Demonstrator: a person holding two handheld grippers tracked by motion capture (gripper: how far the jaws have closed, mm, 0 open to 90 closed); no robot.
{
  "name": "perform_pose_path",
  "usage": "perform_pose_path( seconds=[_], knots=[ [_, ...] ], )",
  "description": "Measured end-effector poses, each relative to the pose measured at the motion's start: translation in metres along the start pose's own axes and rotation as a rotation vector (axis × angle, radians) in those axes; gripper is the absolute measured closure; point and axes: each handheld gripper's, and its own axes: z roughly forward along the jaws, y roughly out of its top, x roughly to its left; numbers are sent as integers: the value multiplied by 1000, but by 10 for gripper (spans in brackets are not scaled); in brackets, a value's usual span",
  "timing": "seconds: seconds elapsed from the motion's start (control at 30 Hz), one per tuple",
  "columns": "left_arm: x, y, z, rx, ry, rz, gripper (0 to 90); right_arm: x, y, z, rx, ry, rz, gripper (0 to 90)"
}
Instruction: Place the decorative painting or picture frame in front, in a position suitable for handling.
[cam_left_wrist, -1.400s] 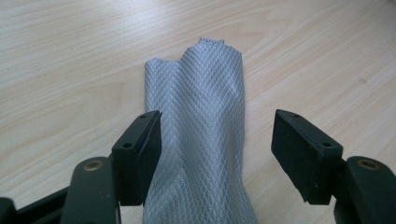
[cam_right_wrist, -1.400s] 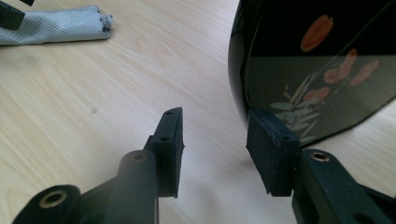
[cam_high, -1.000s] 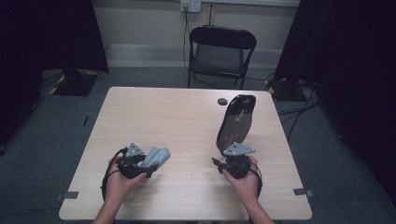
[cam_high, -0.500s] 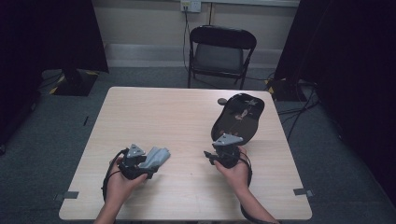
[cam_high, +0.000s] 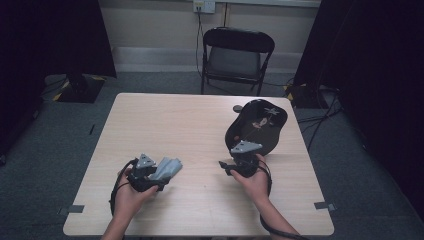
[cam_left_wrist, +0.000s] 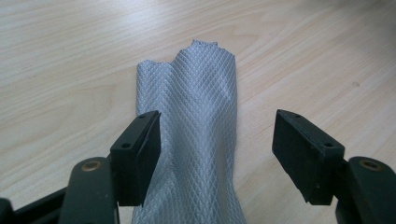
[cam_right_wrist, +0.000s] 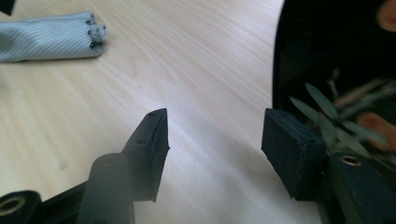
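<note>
1. Left gripper (cam_left_wrist: 217, 149): jaws spread, straddling a grey cloth (cam_left_wrist: 196, 135) that lies flat on the table (cam_high: 190, 125) and runs between them; one jaw appears to touch its edge, nothing pinched.
2. Right gripper (cam_right_wrist: 215, 149): jaws spread, empty, just beside a black lacquered tray (cam_high: 257, 127) with a floral motif, at the table's right side.
3. Step in hand, as judged: securing the cloth. Recommend centring the jaws over the folded strip, lowering onto it, then closing squarely on the full thickness.
4. Keep the right gripper clear of the tray's glossy rim.

grey diamond-weave cloth (cam_left_wrist: 196, 135), black floral-painted tray (cam_high: 260, 127)
</note>
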Motion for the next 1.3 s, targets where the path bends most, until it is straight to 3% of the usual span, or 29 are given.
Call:
perform_pose_path(
  seconds=[0.13, 0.2, 0.33, 0.43, 0.53, 0.6, 0.7, 0.93, 1.3],
  knots=[
    [-1, 0, 1, 8, 1, 13, 327, -3, -10, -15, 6, -11, -1, 384],
    [-3, 1, 1, 8, 0, 16, 326, -9, -22, -32, 7, -41, 7, 371],
    [-5, 2, 2, 5, -5, 18, 327, -21, -36, -48, 22, -81, 33, 368],
    [-7, 4, 2, -3, -7, 17, 326, -32, -47, -60, 31, -106, 38, 452],
    [-7, 6, 3, -1, -12, 19, 326, -34, -51, -62, 35, -95, 56, 532],
    [-7, 7, 3, -6, -9, 22, 326, -33, -50, -58, 26, -87, 46, 623],
    [-11, 7, 7, 4, -19, 32, 326, -33, -45, -47, 27, -92, 42, 651],
    [-11, 7, 7, 3, -25, 35, 324, -29, -29, -20, 24, -80, 21, 677],
    [-11, 6, 7, 4, -26, 30, 326, -23, -12, 6, 30, -141, -13, 709]
  ],
)
